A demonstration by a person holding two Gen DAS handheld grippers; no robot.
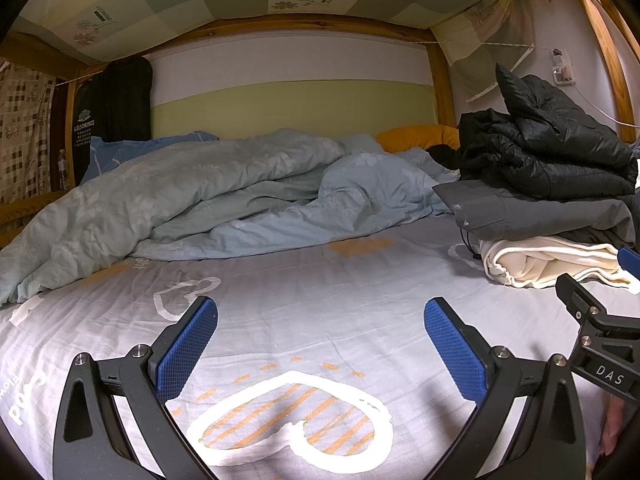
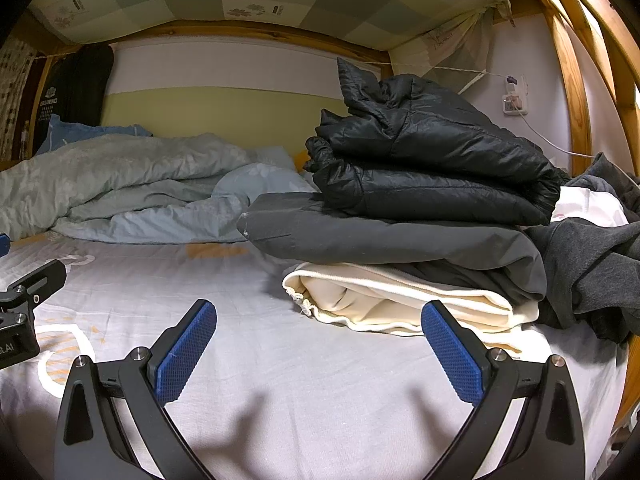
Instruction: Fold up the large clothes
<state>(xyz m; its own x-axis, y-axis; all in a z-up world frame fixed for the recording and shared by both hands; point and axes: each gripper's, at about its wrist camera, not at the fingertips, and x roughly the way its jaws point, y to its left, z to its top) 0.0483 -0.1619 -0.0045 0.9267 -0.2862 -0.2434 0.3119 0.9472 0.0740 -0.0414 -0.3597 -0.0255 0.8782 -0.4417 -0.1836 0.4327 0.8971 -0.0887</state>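
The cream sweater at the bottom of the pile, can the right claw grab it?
Probably yes. The right claw is open, with bare sheet between it and the cream sweater's near edge. But the grey garment and black puffer jacket lie on top.

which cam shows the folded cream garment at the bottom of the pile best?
Right wrist. The folded cream fabric garment lies near centre, its whole front edge and drawstring visible. In the left wrist view it sits at the right edge, smaller, partly cut off by the other claw.

Left gripper (image 1: 320, 344) jaws wide apart; right gripper (image 2: 320, 346) likewise, empty.
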